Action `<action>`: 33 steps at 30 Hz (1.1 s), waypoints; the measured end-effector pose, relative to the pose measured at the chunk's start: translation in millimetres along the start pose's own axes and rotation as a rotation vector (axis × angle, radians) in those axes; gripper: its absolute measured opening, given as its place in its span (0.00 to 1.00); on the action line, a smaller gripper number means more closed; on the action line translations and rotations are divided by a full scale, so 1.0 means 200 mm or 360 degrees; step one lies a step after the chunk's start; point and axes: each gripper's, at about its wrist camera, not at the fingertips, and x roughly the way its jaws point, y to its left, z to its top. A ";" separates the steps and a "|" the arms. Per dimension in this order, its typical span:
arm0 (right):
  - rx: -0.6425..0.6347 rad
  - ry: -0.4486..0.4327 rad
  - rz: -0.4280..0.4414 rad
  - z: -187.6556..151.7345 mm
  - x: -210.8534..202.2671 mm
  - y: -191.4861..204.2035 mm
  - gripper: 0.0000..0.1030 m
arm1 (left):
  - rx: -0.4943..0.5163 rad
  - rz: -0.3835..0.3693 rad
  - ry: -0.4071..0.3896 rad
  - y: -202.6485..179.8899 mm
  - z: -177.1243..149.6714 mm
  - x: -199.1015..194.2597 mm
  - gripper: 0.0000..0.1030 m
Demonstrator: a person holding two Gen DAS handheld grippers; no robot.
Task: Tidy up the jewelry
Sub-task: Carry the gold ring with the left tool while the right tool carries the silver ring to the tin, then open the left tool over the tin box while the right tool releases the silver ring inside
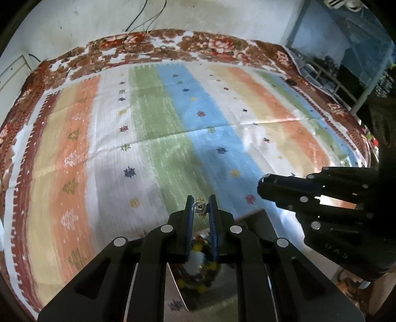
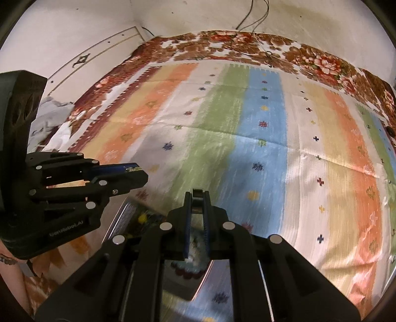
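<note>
My left gripper [image 1: 201, 206] is shut on a small clear and gold jewelry piece [image 1: 199, 207], held above a shiny metal tray [image 1: 262, 224] of beaded jewelry [image 1: 198, 267]. It shows from the side in the right wrist view [image 2: 138, 171], with the piece [image 2: 133, 169] glinting at its tips. My right gripper [image 2: 197, 198] is shut on a small dark object [image 2: 197, 192], over the same tray [image 2: 123, 218]. It also shows in the left wrist view [image 1: 262, 183], at the right.
A striped cloth [image 1: 153, 128] with small star motifs covers the bed, over a floral blanket [image 1: 173, 42]. Cables [image 1: 138, 19] hang down the wall behind. A metal frame [image 1: 346, 89] stands at the far right. Crumpled cloth [image 2: 49, 111] lies at the left edge.
</note>
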 end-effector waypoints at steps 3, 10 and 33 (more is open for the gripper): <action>-0.0012 -0.0019 0.0025 -0.07 -0.06 0.03 0.09 | -0.0005 -0.0011 -0.0029 -0.02 -0.06 -0.05 0.11; -0.0004 -0.0027 0.0106 -0.24 -0.15 0.06 0.09 | -0.0005 -0.0036 -0.0072 -0.04 -0.22 -0.14 0.11; -0.0030 -0.0095 0.0018 -0.25 -0.19 0.05 0.68 | -0.0041 0.0000 -0.0080 0.01 -0.25 -0.15 0.46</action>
